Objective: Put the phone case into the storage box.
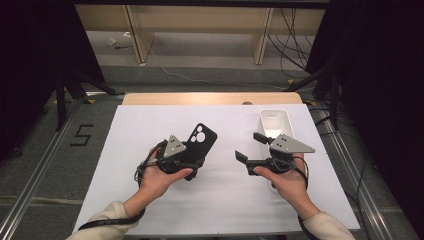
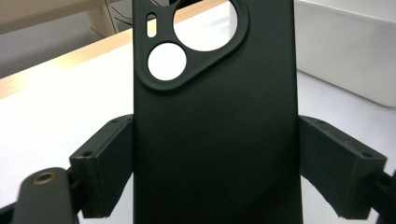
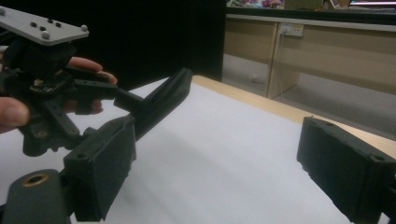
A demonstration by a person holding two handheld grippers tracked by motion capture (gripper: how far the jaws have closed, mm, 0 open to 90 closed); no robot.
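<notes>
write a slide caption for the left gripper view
Black phone case clamped edge to edge between the left gripper jaws, camera cutout up, above the white table, white bin behind.

We see a matte black phone case [image 1: 201, 142], empty, with a large rounded camera cutout and smaller round holes near its far end. It is held by its long edges between the left tongs [image 1: 196, 161], raised and tilted above the white surface [image 1: 220, 200].
</notes>
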